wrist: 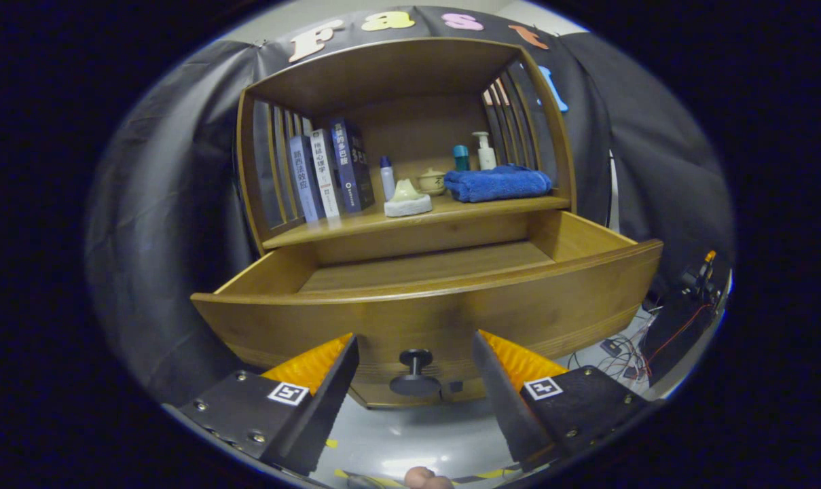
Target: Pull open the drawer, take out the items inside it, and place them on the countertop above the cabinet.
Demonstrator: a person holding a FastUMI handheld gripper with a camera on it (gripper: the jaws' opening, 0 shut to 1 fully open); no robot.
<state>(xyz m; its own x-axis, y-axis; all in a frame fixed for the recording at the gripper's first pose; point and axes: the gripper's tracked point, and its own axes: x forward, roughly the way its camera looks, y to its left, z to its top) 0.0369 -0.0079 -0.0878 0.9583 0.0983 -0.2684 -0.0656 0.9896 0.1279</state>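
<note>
Your gripper [415,346] sat with its jaws wide apart and nothing between the fingers [329,380] but air; the drawer knob [415,375] was just ahead of them, centred in the gap, not touched.

The drawer [437,312] was pulled well out of the cabinet [410,81]. What you could see of its floor was bare wood; the part right behind the front panel was hidden.

On the countertop [329,229], left to right:
- three books [330,173] stood upright at the left end, against the slatted side.
- a small white bottle with a blue cap [387,178] was just right of the books, toward the back.
- a pale green-and-white piece [407,200] sat near the front edge, mid-counter. Couldn't tell what it was.
- a small cream lidded pot [432,181] was behind it.
- a teal-capped container [461,157] and a white pump bottle [485,151] stood at the back right.
- a folded blue towel [497,183] lay in front of those two, at the right end near the front edge.

Loose cables [621,350] lay on the floor right of the drawer front.
</note>
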